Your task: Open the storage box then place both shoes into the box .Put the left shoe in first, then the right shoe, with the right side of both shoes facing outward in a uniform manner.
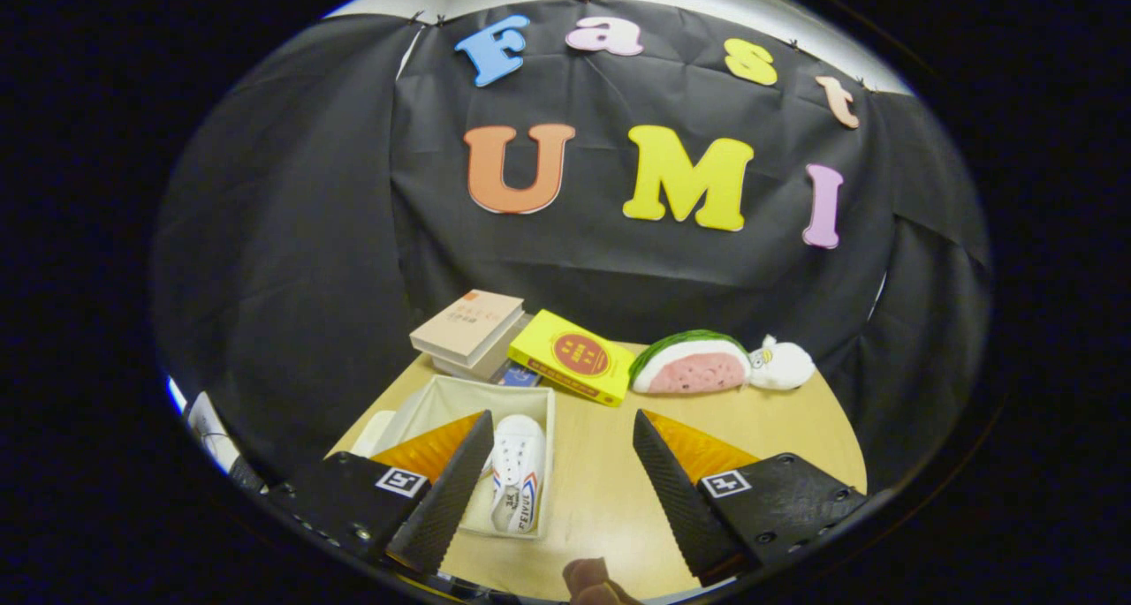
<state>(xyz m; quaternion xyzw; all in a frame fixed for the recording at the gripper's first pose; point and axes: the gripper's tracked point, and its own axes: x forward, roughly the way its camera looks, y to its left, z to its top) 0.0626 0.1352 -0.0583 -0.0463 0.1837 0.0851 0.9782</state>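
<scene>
The gripper (562,464) hung above the bench (601,490) with its fingers spread wide apart and holding nothing. The storage box (482,402) sat on the bench to the left, partly behind the left finger. It was open at the top. One white shoe (515,472) lay inside it, near the right wall of the box, with its toe pointing far away. I could not tell if it was the left shoe or the right one. I could not pick out a second shoe for sure.

At the far side of the bench were some books (468,327), a yellow book (574,358), a watermelon toy (691,365) and a small white toy (782,365).

The shoe looked light and soft, like cloth, with a bendy rubber bottom. It would likely squash a bit when pinched. A good place to hold a shoe like this would be the heel or the firm edge by the opening, not the loose laces.
</scene>
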